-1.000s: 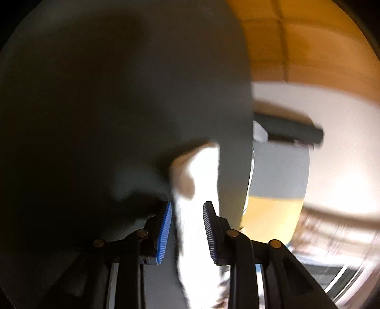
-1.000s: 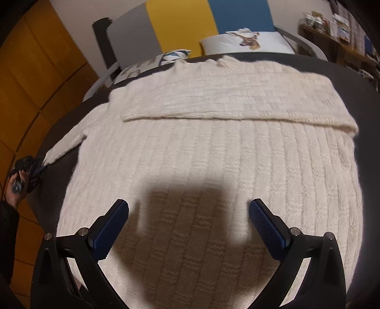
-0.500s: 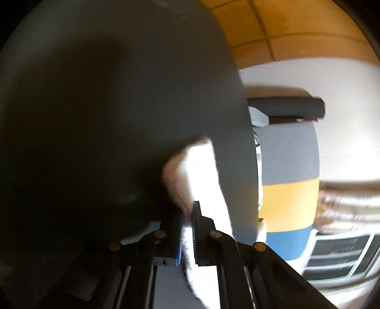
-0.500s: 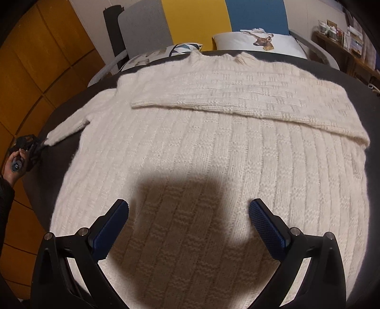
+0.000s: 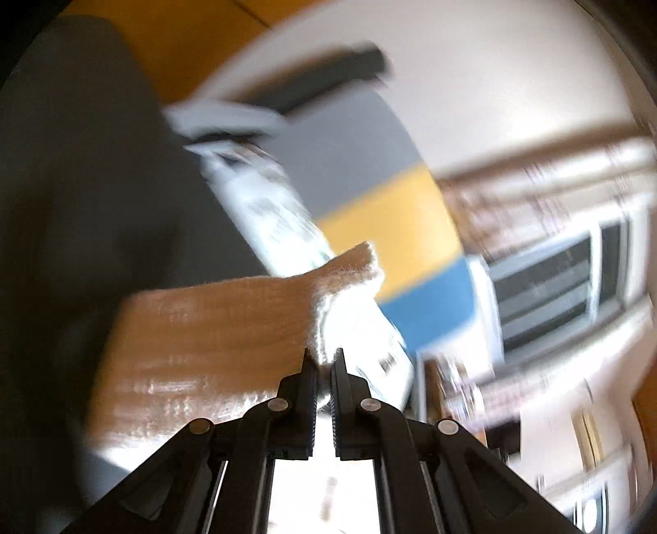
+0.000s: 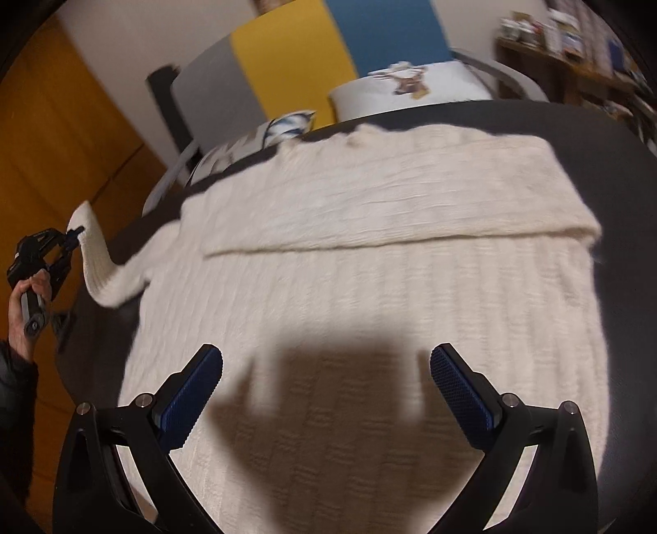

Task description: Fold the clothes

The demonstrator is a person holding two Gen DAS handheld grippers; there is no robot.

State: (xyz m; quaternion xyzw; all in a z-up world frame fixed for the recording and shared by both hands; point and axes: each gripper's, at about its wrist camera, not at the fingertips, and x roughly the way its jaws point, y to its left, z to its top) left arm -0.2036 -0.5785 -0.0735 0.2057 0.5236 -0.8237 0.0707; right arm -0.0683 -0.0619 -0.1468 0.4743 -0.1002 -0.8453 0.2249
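Note:
A cream knitted sweater lies flat on a dark bed, one sleeve folded across its chest. My left gripper is shut on the cuff of the other sleeve and holds it lifted off the bed. In the right wrist view that gripper shows at the far left with the sleeve arching up from the bed. My right gripper is open and empty, above the sweater's lower body.
A headboard with grey, yellow and blue panels stands behind the bed. A white pillow with a deer print and a patterned pillow lie at the head. An orange wall is on the left, shelves at the right.
My left gripper closed on the sleeve cuff and lifted it up off the bed. My right gripper stayed open over the sweater and shifted slightly.

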